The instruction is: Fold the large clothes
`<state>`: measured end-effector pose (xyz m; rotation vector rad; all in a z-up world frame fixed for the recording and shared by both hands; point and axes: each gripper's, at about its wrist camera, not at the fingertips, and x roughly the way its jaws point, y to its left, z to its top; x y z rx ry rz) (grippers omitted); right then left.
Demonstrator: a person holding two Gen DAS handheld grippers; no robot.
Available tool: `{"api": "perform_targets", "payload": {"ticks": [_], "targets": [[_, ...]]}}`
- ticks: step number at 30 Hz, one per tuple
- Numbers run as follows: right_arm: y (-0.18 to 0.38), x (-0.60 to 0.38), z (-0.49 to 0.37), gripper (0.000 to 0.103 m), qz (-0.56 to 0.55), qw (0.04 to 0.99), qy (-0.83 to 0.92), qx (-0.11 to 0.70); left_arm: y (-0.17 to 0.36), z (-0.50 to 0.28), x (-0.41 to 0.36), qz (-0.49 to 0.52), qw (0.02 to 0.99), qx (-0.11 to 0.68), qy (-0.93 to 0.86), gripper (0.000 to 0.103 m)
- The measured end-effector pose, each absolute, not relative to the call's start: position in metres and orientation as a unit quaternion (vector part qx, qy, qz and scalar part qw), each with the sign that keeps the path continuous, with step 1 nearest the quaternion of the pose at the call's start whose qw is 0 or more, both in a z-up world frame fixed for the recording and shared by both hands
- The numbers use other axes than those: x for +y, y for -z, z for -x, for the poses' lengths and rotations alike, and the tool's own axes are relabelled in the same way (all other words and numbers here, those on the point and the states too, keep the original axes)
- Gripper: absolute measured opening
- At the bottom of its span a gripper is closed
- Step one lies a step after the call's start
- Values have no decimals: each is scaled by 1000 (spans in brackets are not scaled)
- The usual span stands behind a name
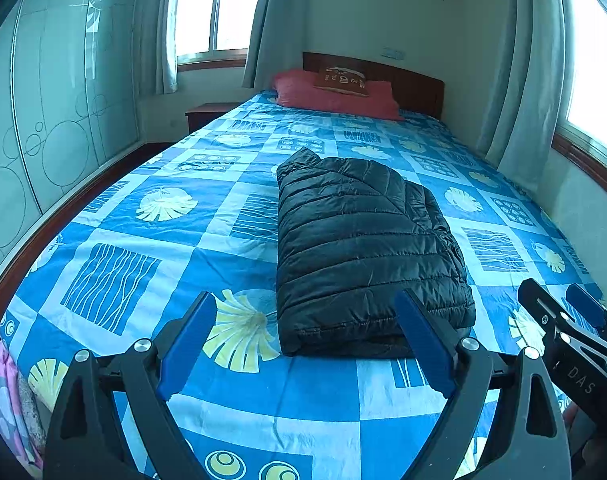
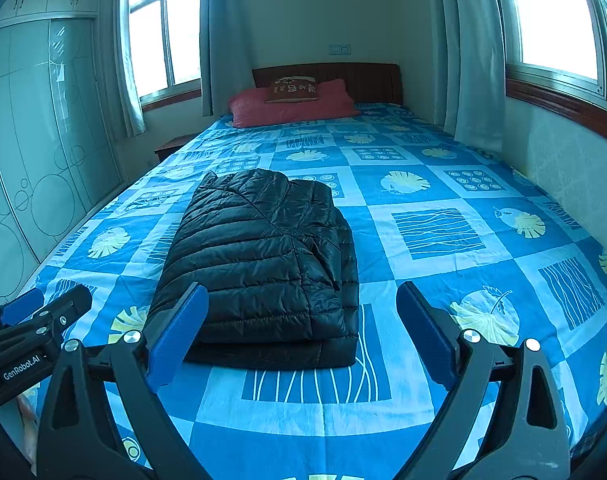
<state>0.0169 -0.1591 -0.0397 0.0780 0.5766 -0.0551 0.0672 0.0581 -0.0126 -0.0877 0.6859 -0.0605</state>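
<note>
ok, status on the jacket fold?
Left gripper open, right gripper open, both empty. Black puffer jacket folded on bed. Nothing in the way.

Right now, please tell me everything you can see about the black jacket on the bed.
The black jacket is a quilted puffer with shiny, stitched fabric. It lies folded into a thick rectangular bundle on the blue patterned bedsheet, near the foot of the bed. Only the sheet touches it; both grippers are open and apart from it.
</note>
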Motion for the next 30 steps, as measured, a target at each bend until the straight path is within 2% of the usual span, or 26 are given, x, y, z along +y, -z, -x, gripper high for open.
{"api": "perform_targets", "payload": {"ticks": [30], "targets": [[40, -156, -16, 95, -36, 957, 25, 286, 13, -67, 61, 44, 941, 334, 18, 91]]}}
